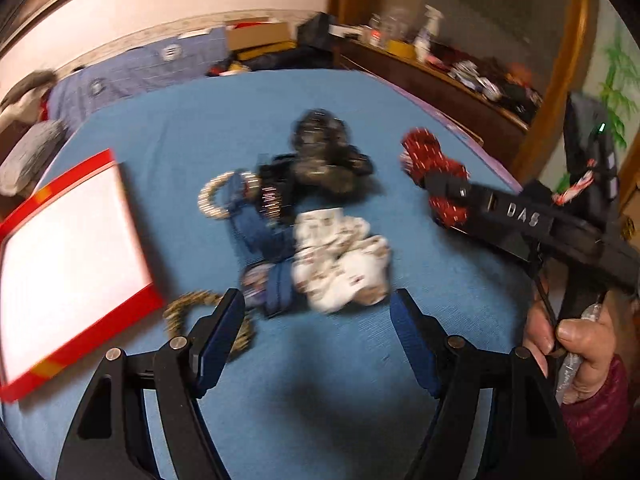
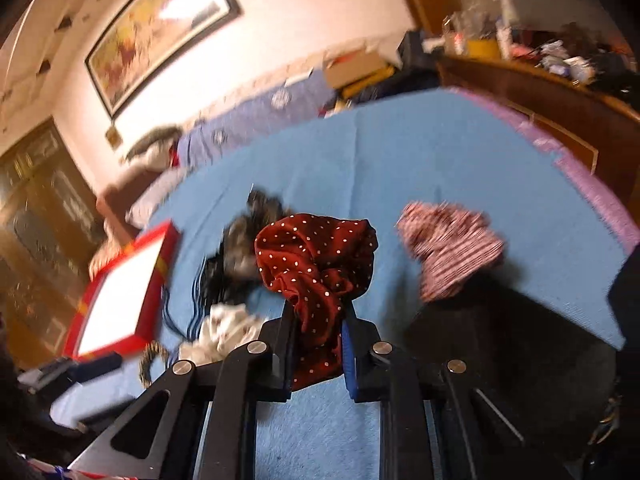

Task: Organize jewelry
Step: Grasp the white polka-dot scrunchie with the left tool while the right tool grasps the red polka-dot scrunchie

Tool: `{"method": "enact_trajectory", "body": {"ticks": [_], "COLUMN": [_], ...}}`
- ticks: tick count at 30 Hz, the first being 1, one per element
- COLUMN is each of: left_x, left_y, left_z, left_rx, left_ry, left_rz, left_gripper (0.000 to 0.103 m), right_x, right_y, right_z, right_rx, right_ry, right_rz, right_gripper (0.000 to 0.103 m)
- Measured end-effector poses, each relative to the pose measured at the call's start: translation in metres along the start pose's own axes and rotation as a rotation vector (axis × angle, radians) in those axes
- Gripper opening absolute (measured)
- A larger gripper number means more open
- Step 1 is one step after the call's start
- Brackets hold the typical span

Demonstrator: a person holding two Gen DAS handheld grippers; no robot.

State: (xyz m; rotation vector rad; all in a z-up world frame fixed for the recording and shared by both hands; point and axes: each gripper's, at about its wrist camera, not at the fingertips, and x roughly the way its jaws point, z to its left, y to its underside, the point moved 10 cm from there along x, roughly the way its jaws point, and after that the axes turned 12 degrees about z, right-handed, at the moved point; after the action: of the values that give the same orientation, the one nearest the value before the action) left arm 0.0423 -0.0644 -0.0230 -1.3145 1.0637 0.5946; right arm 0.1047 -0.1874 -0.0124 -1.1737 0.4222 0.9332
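My right gripper (image 2: 316,320) is shut on a dark red polka-dot scrunchie (image 2: 316,260) and holds it above the blue cloth; it also shows in the left wrist view (image 1: 436,172). My left gripper (image 1: 318,304) is open and empty, low over the cloth in front of a pile: a white patterned scrunchie (image 1: 340,260), a navy band (image 1: 256,232), a beaded bracelet (image 1: 220,196), a black fuzzy scrunchie (image 1: 320,152) and a leopard-print band (image 1: 180,312). A red box with a white inside (image 1: 64,252) lies at the left. A pink striped scrunchie (image 2: 448,248) lies apart at the right.
The blue cloth (image 1: 320,380) covers a bed with a purple edge (image 2: 580,176). A cluttered wooden shelf (image 1: 460,80) runs along the right. Folded clothes and boxes (image 1: 160,64) lie at the far end. Both views are motion-blurred.
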Motion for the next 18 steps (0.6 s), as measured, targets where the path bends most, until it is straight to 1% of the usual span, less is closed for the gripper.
{"method": "enact_trajectory", "body": {"ticks": [2,5,8,9,10,12,13,14,15,16,18], "left_x": [0.011,0.029,0.05,0.053,0.059,0.07,0.074,0.073,0.073,0.072,0.066], "left_y": [-0.008,-0.016,-0.023,-0.023,-0.025,-0.028,-0.029,-0.032,-0.035,-0.037,-0.04], "left_z": [-0.013,-0.026,-0.032,-0.032,-0.032,-0.028,-0.026,-0.022,-0.019,-0.014,-0.005], "left_rx": [0.045,0.083,0.115,0.12,0.13,0.126,0.118,0.105,0.096,0.081,0.028], "left_ry": [-0.01,-0.023,-0.056,-0.071,-0.089,-0.113,-0.115,-0.114,-0.117,-0.112,-0.047], "left_rz": [0.01,0.035,0.062,0.064,0.065,0.076,0.081,0.056,0.046,0.04,0.013], "left_gripper": [0.074,0.074,0.073,0.071,0.067,0.044,0.041,0.031,0.019,0.017,0.014], "right_x": [-0.003,0.001,-0.003,-0.005,-0.006,-0.007,-0.008,-0.008,-0.007,-0.007,-0.007], "right_y": [-0.001,0.001,0.0,-0.001,-0.002,-0.003,-0.002,-0.002,-0.002,-0.001,0.001], "right_z": [-0.001,-0.002,0.0,0.001,0.002,0.003,0.004,0.005,0.005,0.005,0.006], "right_rx": [0.02,0.046,0.041,0.036,0.032,0.027,0.025,0.026,0.026,0.025,0.023], "right_ry": [-0.025,-0.07,-0.083,-0.082,-0.081,-0.085,-0.089,-0.094,-0.098,-0.101,-0.104], "right_rz": [0.001,0.034,0.029,0.022,0.013,0.003,0.003,0.004,0.005,0.006,0.007], "right_gripper": [0.019,0.019,0.02,0.02,0.02,0.02,0.02,0.02,0.02,0.02,0.02]}}
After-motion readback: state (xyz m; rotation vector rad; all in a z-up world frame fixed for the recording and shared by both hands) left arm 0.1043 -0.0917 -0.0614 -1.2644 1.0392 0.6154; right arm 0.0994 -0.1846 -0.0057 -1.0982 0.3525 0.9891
